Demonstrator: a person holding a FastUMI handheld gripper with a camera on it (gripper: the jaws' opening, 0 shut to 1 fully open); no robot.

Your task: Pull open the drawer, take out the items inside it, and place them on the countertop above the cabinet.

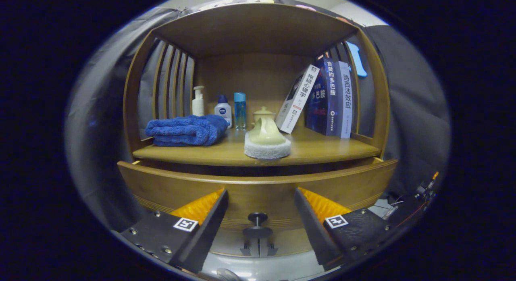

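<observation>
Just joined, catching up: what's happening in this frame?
A person holds the tongs open in front of a wooden cabinet's drawer, its knob between the fingers, untouched. The drawer looks pulled out slightly. On the countertop above sit a folded blue towel, three bottles, a scrubber, a small lidded pot behind it and leaning books. The drawer's contents can't be seen.

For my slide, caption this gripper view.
Open hand-held gripper faces the slightly open drawer, its knob between the fingers.
</observation>
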